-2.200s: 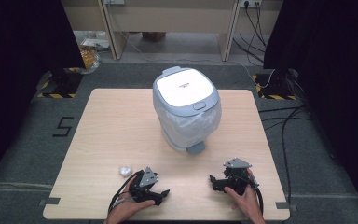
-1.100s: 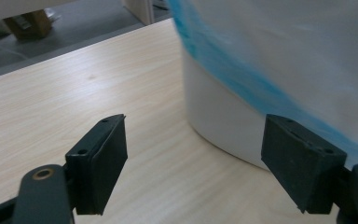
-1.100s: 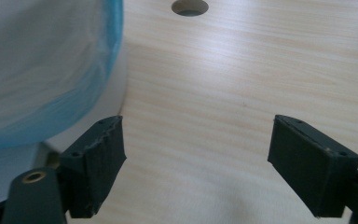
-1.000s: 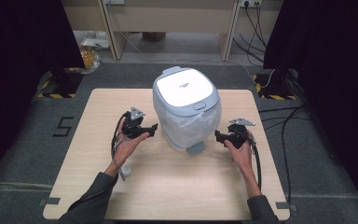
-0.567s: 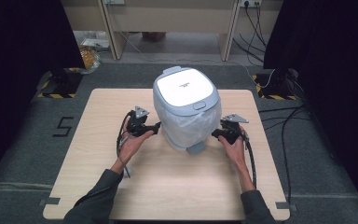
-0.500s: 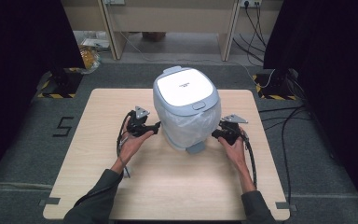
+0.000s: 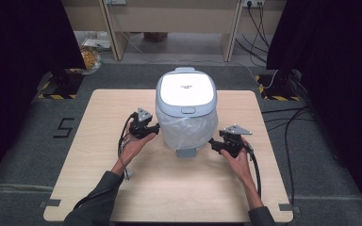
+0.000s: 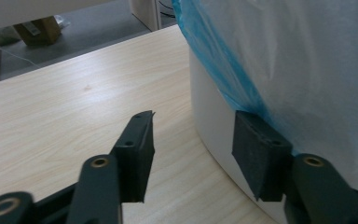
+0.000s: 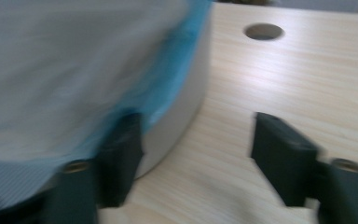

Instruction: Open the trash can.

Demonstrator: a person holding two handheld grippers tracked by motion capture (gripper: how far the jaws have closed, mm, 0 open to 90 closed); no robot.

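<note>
Seen from the high view: lidded pedal bin (image 7: 186, 113) mid-table (image 7: 99, 188), pale liner bag (image 7: 188, 129) draped over its sides. Seen close up: left gripper (image 8: 193, 151) and right gripper (image 9: 198, 156) wide open, gripping nothing, one jaw against the blue bag edge (image 8: 219, 70).

Right gripper (image 9: 193, 158) jaws spread apart; one touches the blue-edged translucent plastic liner (image 9: 74, 60) beside the light wooden bench (image 9: 279, 84).

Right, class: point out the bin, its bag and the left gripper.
bin (image 7: 186, 88), high view, white lid.
bag (image 7: 188, 132), high view, front of the film.
left gripper (image 7: 156, 128), high view, between its fingertips.
</note>
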